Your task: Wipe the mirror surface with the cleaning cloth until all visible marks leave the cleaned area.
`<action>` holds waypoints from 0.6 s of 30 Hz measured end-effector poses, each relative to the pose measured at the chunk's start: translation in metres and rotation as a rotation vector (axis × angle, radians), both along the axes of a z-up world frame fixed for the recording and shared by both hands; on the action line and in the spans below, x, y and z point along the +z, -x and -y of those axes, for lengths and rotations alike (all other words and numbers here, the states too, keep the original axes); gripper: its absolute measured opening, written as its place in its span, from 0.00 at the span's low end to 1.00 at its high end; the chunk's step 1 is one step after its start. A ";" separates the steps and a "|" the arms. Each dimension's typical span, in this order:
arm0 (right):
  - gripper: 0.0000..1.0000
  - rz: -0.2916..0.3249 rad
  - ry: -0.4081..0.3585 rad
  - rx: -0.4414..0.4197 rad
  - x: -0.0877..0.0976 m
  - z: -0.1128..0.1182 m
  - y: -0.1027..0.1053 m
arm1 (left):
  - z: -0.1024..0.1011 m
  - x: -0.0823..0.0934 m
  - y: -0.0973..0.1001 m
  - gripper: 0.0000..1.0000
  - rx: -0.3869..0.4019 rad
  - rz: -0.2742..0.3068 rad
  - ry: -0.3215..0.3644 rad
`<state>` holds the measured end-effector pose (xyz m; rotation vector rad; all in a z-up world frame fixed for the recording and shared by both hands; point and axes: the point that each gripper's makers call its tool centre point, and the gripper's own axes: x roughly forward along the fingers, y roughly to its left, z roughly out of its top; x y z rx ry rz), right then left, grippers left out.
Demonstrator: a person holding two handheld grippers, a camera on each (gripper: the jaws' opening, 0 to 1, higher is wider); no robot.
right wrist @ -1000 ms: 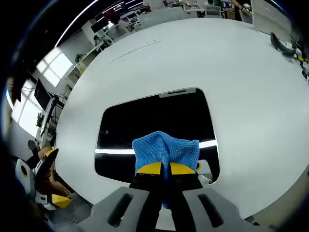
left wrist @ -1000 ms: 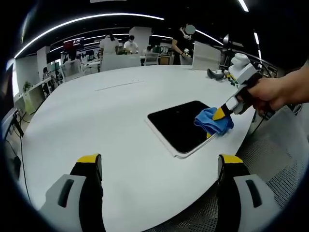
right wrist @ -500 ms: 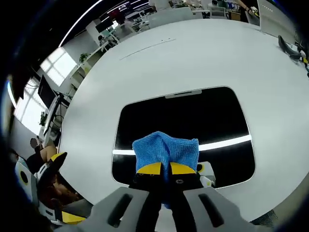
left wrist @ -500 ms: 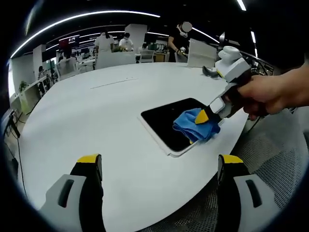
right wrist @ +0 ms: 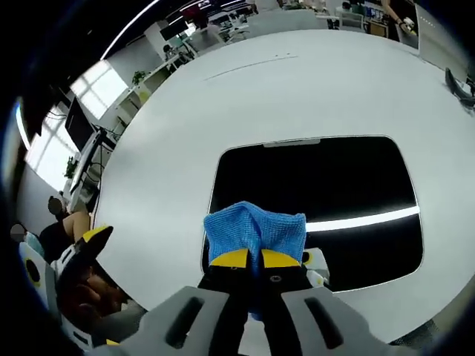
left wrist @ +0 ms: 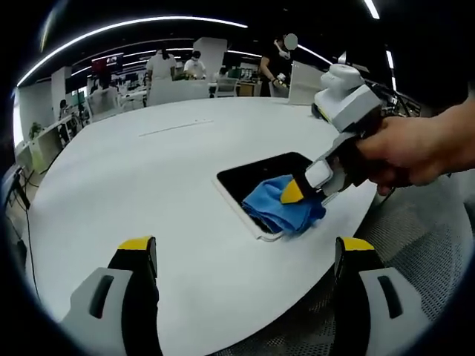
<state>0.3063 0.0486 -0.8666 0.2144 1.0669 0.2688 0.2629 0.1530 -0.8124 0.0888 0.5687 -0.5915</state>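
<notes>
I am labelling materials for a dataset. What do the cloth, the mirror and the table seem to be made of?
Cloth: blue, soft fabric, likely microfibre, with a fine woven grain and folds.
Mirror: glossy, dark, probably glass, since it reflects a sharp ceiling light strip; it has a thin pale rim.
Table: white, smooth and matte, perhaps laminate; its exact material cannot be told.

I see bright, even light from ceiling strips curving at twelve o'clock. One strip glares across the dark mirror; fisheye edges bend and blur.
</notes>
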 end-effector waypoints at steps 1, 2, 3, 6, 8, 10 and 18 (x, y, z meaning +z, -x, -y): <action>0.00 0.000 0.000 0.002 0.000 -0.002 0.000 | 0.000 0.000 0.000 0.99 0.001 -0.001 -0.002; 0.00 0.001 0.000 0.004 0.000 -0.004 0.000 | 0.000 0.000 0.000 0.99 -0.001 -0.002 0.000; 0.00 0.000 -0.001 0.007 0.000 -0.006 0.000 | 0.000 0.000 0.000 0.99 -0.001 -0.001 -0.002; 0.00 0.002 0.014 0.025 0.000 -0.012 0.000 | -0.001 -0.002 0.001 0.99 0.002 -0.012 -0.005; 0.00 -0.001 0.015 0.032 0.000 -0.014 0.000 | -0.001 -0.002 0.000 0.99 0.004 -0.009 -0.003; 0.00 0.001 0.021 0.038 0.000 -0.013 0.000 | -0.001 -0.002 0.000 0.99 0.004 -0.008 -0.006; 0.00 0.008 0.026 0.038 0.001 -0.017 0.002 | 0.000 0.001 -0.002 0.99 0.001 0.005 -0.002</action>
